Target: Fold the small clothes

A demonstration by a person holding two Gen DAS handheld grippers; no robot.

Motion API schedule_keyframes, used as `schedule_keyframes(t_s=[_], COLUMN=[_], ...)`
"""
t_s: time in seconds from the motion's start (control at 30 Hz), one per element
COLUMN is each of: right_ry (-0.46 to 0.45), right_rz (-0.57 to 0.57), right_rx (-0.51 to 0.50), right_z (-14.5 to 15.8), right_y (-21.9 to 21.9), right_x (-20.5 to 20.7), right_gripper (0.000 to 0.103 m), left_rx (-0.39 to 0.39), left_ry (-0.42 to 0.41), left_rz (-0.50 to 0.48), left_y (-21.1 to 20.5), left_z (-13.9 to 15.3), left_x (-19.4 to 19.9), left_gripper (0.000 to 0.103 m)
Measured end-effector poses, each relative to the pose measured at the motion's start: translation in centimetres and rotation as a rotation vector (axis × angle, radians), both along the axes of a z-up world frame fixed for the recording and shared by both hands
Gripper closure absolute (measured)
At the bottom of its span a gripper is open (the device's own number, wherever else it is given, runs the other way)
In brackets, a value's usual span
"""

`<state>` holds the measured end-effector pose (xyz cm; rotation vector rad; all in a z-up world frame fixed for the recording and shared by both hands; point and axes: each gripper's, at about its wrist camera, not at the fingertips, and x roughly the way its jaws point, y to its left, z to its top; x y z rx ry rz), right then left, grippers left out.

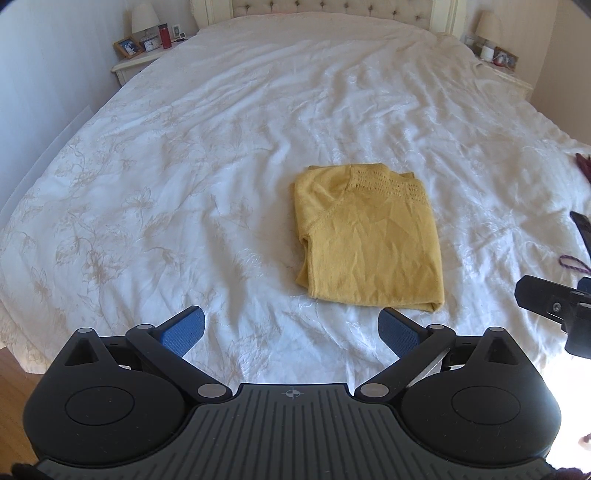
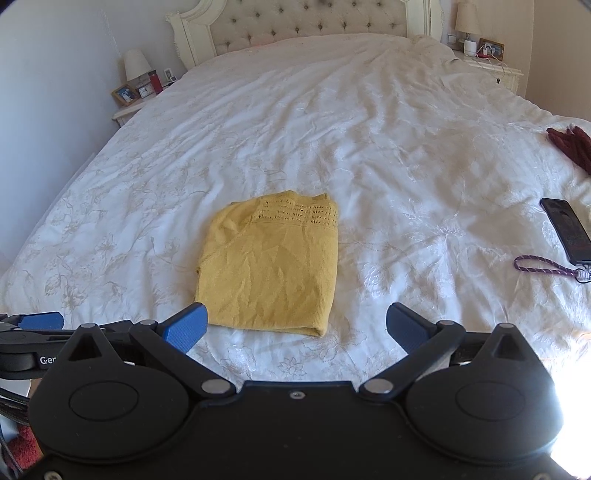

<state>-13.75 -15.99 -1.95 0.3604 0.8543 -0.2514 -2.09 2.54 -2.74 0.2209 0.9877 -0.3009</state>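
A yellow knit sweater (image 1: 369, 240) lies folded into a neat rectangle on the white bedspread (image 1: 221, 147), its lace collar at the far end. It also shows in the right wrist view (image 2: 269, 266). My left gripper (image 1: 291, 328) is open and empty, hovering just short of the sweater's near edge. My right gripper (image 2: 297, 326) is open and empty, also just short of the near edge, to the right of the left one. Part of the right gripper shows at the right edge of the left wrist view (image 1: 554, 306).
A black phone (image 2: 565, 229) and a purple cord strap (image 2: 543, 267) lie on the bed at the right. A dark red garment (image 2: 572, 144) lies further back right. Nightstands with lamps and frames (image 2: 136, 88) flank the tufted headboard (image 2: 306, 22).
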Motion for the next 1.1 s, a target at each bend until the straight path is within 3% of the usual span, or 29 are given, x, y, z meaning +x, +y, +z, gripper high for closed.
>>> schedule_keyframes(t_s=[0.77,1.1], right_ry=[0.053,0.065], right_rz=[-0.005,-0.002], right_rx=[-0.025,-0.013], right_z=[-0.9,-1.2], right_y=[0.3,0.1], right_x=[-0.3,-0.1], right_gripper=[0.001,0.001], left_rx=[0.022,0.029], left_ry=[-0.008,0.027], left_rz=[-0.014,0.001], left_y=[-0.1,0.0], left_z=[0.4,-0.1], left_x=[-0.5,-0.3], left_gripper=[0.002,0.002])
